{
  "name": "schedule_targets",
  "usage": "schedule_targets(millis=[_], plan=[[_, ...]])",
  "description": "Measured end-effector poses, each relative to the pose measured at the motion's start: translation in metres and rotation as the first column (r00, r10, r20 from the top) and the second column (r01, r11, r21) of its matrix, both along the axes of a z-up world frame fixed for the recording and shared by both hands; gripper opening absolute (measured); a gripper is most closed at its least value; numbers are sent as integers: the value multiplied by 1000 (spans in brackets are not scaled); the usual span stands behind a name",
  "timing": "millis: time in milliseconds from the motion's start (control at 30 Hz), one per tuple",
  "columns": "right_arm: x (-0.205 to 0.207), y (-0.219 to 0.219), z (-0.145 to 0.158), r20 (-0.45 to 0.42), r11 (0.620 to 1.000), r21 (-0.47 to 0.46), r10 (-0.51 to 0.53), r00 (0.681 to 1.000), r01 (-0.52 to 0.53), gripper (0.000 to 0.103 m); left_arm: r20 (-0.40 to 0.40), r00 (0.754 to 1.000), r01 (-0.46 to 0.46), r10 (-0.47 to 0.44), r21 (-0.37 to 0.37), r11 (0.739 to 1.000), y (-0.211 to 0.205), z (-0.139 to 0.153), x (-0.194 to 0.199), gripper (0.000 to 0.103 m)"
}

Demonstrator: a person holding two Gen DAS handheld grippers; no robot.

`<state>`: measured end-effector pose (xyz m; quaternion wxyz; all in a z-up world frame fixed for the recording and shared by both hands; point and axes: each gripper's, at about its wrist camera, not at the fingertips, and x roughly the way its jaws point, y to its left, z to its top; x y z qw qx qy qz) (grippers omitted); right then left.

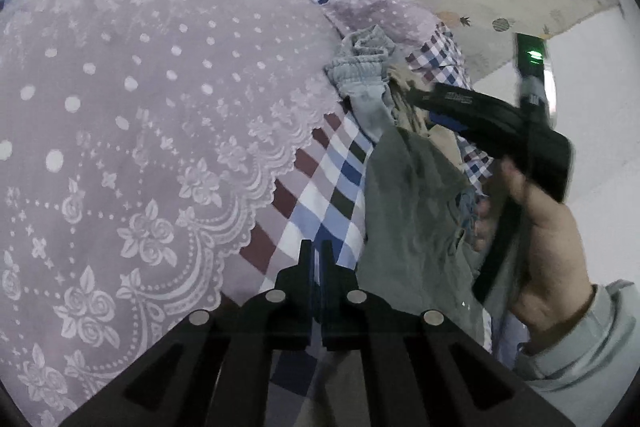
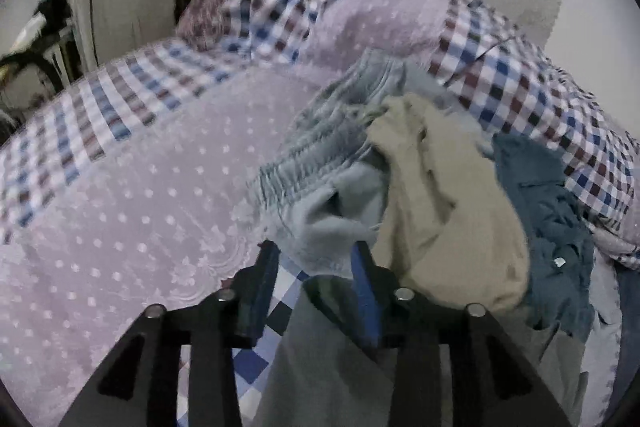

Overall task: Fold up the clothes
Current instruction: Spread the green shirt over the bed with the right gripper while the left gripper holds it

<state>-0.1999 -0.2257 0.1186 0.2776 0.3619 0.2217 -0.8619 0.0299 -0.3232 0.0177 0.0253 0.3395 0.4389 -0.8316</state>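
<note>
The right gripper [image 2: 316, 259], fingers apart, hangs over the heap of clothes [image 2: 440, 195] to pick one; the left gripper [image 1: 317, 259], fingers together and empty, waits beside the heap.

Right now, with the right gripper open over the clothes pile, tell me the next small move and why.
Probably ease the right gripper forward and close on the pale grey-blue garment with the gathered waistband. Its jaws stand open with that cloth's edge between them, and it lies on top of the pile beside the beige garment. The left gripper, shut, holds nothing.
</note>
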Motion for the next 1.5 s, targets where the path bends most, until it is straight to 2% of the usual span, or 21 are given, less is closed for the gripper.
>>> schedule_targets(millis=[67,133,167,200,267,300,467,567,667,767,933,1067,1133,1200,1233,1267,1300,1367,1433,1467,1500], plan=[[7,16,18,-8,999,-47,3,1000,-4,46,-2,1000,-18,18,-12,1000,-1,9,7,7],[16,41,37,-12,995,-96,-2,1000,0,50,-40,998,-41,41,0,999,-3,18,13,32],[22,61,46,-14,992,-125,-10,1000,8,51,-72,996,-49,49,5,999,-3,23,16,56],[28,79,54,-15,988,-152,-19,1000,16,52,-101,993,-56,57,8,998,-4,27,19,73],[34,117,61,-11,979,-197,-51,999,47,59,-134,989,-64,63,-2,998,-3,33,19,81],[38,140,66,-8,973,-221,-73,997,69,64,-142,988,-62,60,-7,998,-2,35,18,81],[69,262,87,14,931,-309,-199,980,194,69,-111,994,-1,-4,-45,999,13,34,9,81],[96,336,87,20,899,-334,-294,955,284,74,-73,996,40,-45,-73,997,22,28,2,81],[124,402,68,51,876,-328,-358,932,354,76,-34,996,82,-85,-100,992,31,23,-4,81],[141,446,35,95,862,-301,-399,912,408,76,6,992,124,-124,-124,984,40,17,-10,81],[155,483,-19,149,854,-276,-417,897,442,76,37,989,147,-143,-149,978,51,12,-15,79],[155,484,-48,212,886,-220,-364,907,407,76,72,987,156,-144,-183,971,58,10,-22,67],[151,473,-53,207,913,-196,-319,925,359,75,94,987,145,-128,-204,968,61,9,-23,64],[146,467,-66,189,930,-126,-319,929,345,75,114,988,125,-102,-222,967,62,8,-24,46],[143,468,-73,202,929,-118,-324,924,352,73,125,989,103,-76,-221,970,61,7,-24,42],[139,472,-77,228,923,-133,-327,917,362,65,125,991,81,-54,-223,972,60,5,-22,32],[135,475,-82,254,915,-150,-329,909,373,51,124,992,59,-32,-224,973,58,2,-20,25],[127,481,-88,307,891,-198,-339,889,408,42,127,992,28,2,-233,972,56,-2,-18,12],[126,484,-92,309,888,-217,-332,891,406,40,126,992,13,19,-243,970,55,-4,-17,8],[126,486,-91,309,887,-221,-330,892,405,34,124,992,8,24,-249,969,55,-5,-16,5],[126,488,-91,310,887,-227,-326,893,403,23,127,991,3,31,-257,966,56,-5,-16,2]])
